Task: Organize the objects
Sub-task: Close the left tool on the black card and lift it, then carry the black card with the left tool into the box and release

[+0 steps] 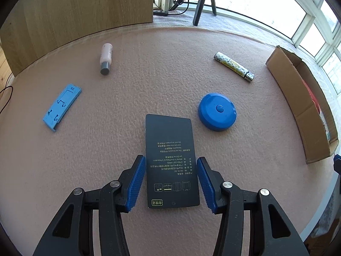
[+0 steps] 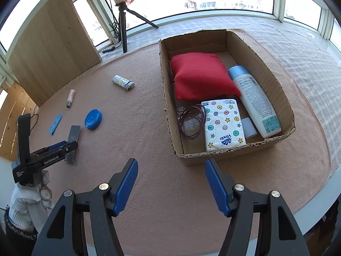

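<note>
Between the parted fingers of the left gripper (image 1: pixel 170 181) lies the flat black card (image 1: pixel 171 162), bracketed for boxing, while the right gripper (image 2: pixel 170 183) waits spread and empty near the cardboard box (image 2: pixel 275 89)

Both views are bright with daylight from the windows (image 1: pixel 266 2) along the far side, which are blown out to near white; outside detail survives only faintly in the right wrist view. The pink table (image 1: pixel 149 74) is evenly lit, and shadows are short and soft, falling toward the camera, as under the blue disc (image 1: pixel 217 112). A mild sheen lies on the black card (image 1: pixel 170 149). Focus is sharp across both frames. Fisheye distortion bends the table edge and window frames, and dark vignetting fills the corners.
</note>
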Tool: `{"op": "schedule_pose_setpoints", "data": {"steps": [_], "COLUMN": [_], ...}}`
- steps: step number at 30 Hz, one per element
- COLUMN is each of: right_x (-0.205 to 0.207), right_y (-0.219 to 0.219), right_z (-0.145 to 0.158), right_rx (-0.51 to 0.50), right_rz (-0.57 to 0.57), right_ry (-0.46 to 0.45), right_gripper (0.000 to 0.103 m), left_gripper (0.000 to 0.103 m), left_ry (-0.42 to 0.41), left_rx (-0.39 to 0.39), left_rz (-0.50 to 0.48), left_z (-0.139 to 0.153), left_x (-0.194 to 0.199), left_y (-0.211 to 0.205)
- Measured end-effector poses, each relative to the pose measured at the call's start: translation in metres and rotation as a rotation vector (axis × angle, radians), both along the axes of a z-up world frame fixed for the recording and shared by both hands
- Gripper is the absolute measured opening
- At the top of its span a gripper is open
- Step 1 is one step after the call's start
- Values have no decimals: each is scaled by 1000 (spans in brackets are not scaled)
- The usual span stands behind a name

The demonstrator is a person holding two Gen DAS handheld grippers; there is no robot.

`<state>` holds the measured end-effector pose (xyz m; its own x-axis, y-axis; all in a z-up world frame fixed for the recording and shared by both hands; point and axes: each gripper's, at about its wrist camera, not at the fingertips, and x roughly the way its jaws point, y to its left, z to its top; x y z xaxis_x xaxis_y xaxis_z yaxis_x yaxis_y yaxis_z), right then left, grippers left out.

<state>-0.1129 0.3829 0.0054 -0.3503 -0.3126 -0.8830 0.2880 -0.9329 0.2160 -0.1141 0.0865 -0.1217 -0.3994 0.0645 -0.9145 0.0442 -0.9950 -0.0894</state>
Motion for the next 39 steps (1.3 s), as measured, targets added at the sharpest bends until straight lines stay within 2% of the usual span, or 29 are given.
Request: {"op": "schedule_pose_setpoints", "data": {"steps": [8,18,29,39], "right_x": [0,4,4,1], "right_y": [18,46,77,96], "right_z": [5,9,5,1], "right_rx": [-3,-5,-12,-13], "right_rz": [-27,-58,-101,-136], "right_ry": [11,21,10,0], "right_gripper": [62,62,62,62], "left_gripper": [53,53,53,53], "left_ry": [88,173,167,149], "left_rx": [38,76,127,129], "left_rz": [-79,-259,-405,-459], "left_z": [41,77,80,73], "left_x": [-8,-36,-55,-56], "left_y": [42,146,251,297]}}
